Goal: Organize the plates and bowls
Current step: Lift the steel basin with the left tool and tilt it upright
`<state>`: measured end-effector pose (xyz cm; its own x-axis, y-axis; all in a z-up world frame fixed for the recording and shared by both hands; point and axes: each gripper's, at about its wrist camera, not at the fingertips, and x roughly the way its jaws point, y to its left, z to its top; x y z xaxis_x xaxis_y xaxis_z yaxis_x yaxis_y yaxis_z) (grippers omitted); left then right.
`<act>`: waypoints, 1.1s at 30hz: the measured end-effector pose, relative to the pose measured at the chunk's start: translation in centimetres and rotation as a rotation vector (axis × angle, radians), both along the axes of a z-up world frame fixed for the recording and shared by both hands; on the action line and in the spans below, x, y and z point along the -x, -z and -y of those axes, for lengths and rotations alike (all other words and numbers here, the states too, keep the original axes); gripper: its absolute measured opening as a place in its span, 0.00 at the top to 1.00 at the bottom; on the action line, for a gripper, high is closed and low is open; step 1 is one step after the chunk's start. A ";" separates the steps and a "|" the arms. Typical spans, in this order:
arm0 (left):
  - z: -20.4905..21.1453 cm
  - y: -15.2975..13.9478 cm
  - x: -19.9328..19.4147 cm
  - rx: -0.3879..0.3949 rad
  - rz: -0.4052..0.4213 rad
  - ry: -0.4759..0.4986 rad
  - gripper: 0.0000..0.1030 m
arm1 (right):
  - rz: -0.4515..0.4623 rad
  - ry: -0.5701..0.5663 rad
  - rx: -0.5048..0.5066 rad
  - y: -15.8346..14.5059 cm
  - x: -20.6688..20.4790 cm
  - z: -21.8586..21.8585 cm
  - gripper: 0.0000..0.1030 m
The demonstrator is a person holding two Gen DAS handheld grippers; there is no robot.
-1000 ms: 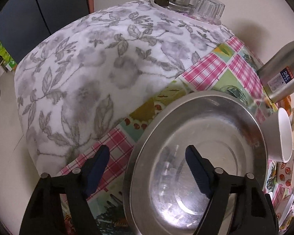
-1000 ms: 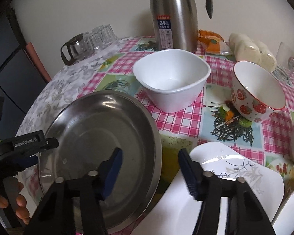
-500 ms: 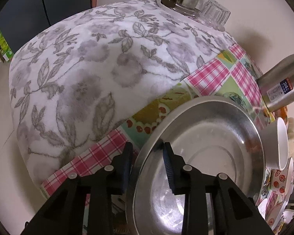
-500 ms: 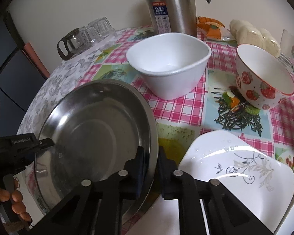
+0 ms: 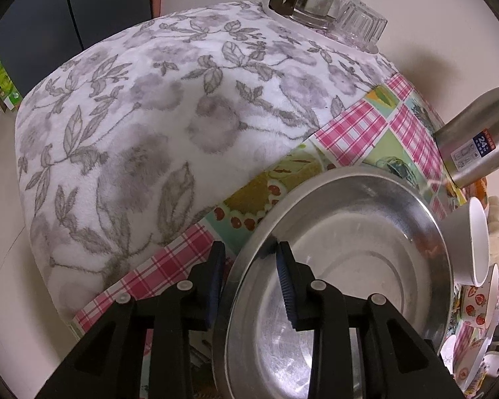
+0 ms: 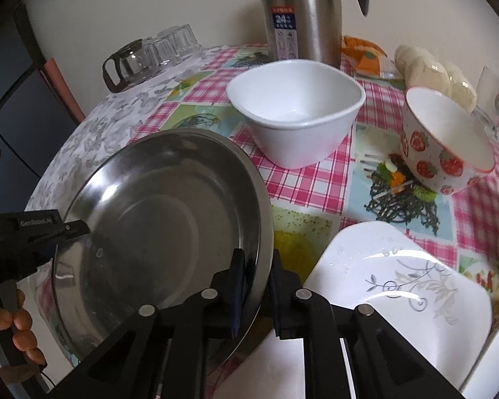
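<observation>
A wide steel plate (image 5: 366,266) lies on the checked tablecloth, and both grippers hold it. My left gripper (image 5: 249,279) is shut on its left rim, one finger outside and one inside. In the right wrist view the steel plate (image 6: 156,219) fills the lower left, with my right gripper (image 6: 256,286) shut on its right rim. The left gripper (image 6: 73,229) shows there on the opposite edge, held by a hand (image 6: 16,329). Behind stand a white bowl (image 6: 296,113) and a strawberry-patterned bowl (image 6: 449,146). A white square plate (image 6: 399,286) lies just right of my right gripper.
A steel thermos (image 6: 299,16) stands at the back by the wall, with a glass pot (image 6: 126,63) and upturned glasses (image 6: 173,43) at the back left. A grey floral cloth (image 5: 149,116) covers the table's left part. A bag of buns (image 6: 432,73) lies back right.
Both grippers stood wide open around the steel plate's rim a second ago. Both have closed onto the rim and have stayed there since.
</observation>
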<state>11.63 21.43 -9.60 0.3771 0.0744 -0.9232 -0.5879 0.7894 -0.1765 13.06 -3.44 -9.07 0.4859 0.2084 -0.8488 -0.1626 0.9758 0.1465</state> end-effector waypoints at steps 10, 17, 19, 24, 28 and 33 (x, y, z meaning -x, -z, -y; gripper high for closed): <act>0.3 -0.3 0.3 0.041 0.008 0.027 0.69 | 0.072 -0.024 0.039 -2.5 1.1 0.1 0.85; 0.7 -1.6 0.9 0.061 0.052 0.030 0.69 | 0.113 -0.029 0.048 -4.1 1.7 0.6 0.85; 0.8 -2.1 1.0 0.063 0.069 0.030 0.69 | 0.126 -0.028 0.048 -4.6 1.9 0.8 0.85; 1.5 -4.2 1.4 0.046 0.124 0.051 0.69 | 0.168 -0.026 0.049 -6.1 2.5 1.3 0.85; 2.4 -5.7 1.8 0.037 0.160 0.075 0.69 | 0.203 -0.019 0.050 -7.4 2.9 2.1 0.85; 3.7 -7.2 1.8 0.043 0.205 0.104 0.69 | 0.218 0.007 0.033 -8.4 3.3 3.6 0.85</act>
<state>9.81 17.76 -2.36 0.5610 -0.0124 -0.8277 -0.4518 0.8333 -0.3187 9.71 -7.09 -0.69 0.6603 0.1781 -0.7296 -0.1802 0.9807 0.0763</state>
